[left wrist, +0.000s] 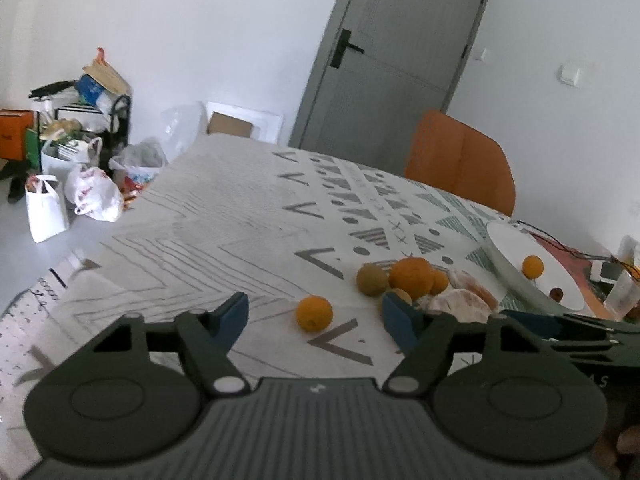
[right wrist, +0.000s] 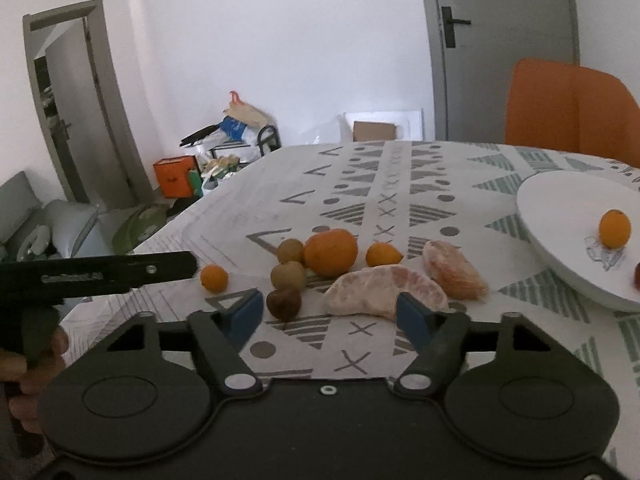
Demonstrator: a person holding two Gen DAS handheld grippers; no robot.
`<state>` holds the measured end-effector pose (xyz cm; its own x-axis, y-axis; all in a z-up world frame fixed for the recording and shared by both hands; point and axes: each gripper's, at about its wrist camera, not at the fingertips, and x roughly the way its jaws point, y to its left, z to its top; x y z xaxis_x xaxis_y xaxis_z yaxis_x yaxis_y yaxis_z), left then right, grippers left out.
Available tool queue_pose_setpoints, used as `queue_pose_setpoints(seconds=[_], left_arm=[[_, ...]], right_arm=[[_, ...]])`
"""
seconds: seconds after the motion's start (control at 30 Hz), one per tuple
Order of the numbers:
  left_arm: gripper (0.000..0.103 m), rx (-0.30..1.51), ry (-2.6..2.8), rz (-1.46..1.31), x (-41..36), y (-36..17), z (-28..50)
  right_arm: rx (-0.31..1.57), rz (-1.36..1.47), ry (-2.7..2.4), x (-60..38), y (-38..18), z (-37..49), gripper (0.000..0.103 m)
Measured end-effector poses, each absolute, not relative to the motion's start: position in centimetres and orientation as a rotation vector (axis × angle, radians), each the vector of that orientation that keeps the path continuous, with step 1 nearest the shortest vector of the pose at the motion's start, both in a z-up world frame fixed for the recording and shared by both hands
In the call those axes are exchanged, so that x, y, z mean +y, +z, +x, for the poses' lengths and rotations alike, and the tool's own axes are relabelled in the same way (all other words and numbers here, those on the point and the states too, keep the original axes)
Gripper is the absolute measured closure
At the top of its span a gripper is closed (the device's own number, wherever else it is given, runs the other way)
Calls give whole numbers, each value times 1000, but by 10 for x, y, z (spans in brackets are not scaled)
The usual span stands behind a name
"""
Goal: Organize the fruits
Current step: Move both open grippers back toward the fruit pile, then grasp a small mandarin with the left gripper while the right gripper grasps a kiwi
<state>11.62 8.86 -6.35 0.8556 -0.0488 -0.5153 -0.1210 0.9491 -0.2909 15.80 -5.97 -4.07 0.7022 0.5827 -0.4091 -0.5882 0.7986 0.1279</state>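
1. Blue-padded fingers of the right claw (right wrist: 330, 316) sit nearest the lens, spread wide and holding nothing; a peeled pomelo segment (right wrist: 384, 290) lies just ahead between them, and whether the right pad touches it cannot be told.
2. Left claw (left wrist: 316, 318) is likewise wide open and empty, hovering over the worktop (left wrist: 224, 216) with a small kumquat (left wrist: 314, 313) lying between its fingers, apart from both pads.
3. White plate (right wrist: 560, 208) at the right side of the worktop is the only container; it holds one kumquat (right wrist: 615, 228) and a dark reddish fruit (right wrist: 637, 276) cut off by the frame edge.
4. Loose fruit clusters on the patterned cloth left of the plate: a large orange (right wrist: 331, 252), another kumquat (right wrist: 383, 255) beside it, a second peeled segment (right wrist: 454, 270), two greenish-brown round fruits (right wrist: 291, 251) (right wrist: 288, 275), a darker brown one (right wrist: 283, 303) and a lone kumquat (right wrist: 214, 278) furthest left.
5. Beyond the cluster the cloth runs bare to the far edge, where an orange chair (right wrist: 568, 108) stands against the worktop.
6. Left edge of the worktop drops to a floor crowded with bags and boxes (left wrist: 80, 152); a grey door (left wrist: 396, 52) stands closed behind.
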Motion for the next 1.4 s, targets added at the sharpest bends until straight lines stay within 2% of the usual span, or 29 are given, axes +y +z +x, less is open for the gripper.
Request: queue_pose_setpoints(seconds=[0.1, 0.13, 0.23, 0.27, 0.3, 0.47, 0.6, 0.87, 0.9, 0.93, 1.4], left_arm=[[38, 566, 24, -322, 86, -71, 128], [44, 580, 28, -324, 84, -73, 134], [65, 601, 29, -329, 83, -78, 143], [78, 602, 41, -319, 83, -79, 144], [82, 608, 53, -317, 83, -79, 145], [82, 592, 54, -347, 92, -74, 140], [82, 579, 69, -355, 101, -68, 133], [82, 570, 120, -388, 118, -65, 123], [82, 567, 125, -389, 119, -64, 121], [82, 564, 131, -390, 120, -64, 120], [82, 525, 96, -357, 90, -49, 120]], right_arm=[[469, -12, 657, -59, -43, 163, 43], [476, -11, 656, -60, -44, 164, 43], [479, -12, 666, -59, -42, 166, 43], [474, -14, 669, -58, -41, 167, 43], [471, -13, 672, -56, -39, 168, 43], [476, -3, 698, -43, -39, 177, 46], [499, 2, 718, -31, -41, 184, 56], [518, -10, 733, -12, -43, 194, 57], [530, -14, 738, -8, -45, 196, 62], [547, -16, 740, -6, -48, 197, 77], [452, 73, 734, -54, -31, 178, 78]])
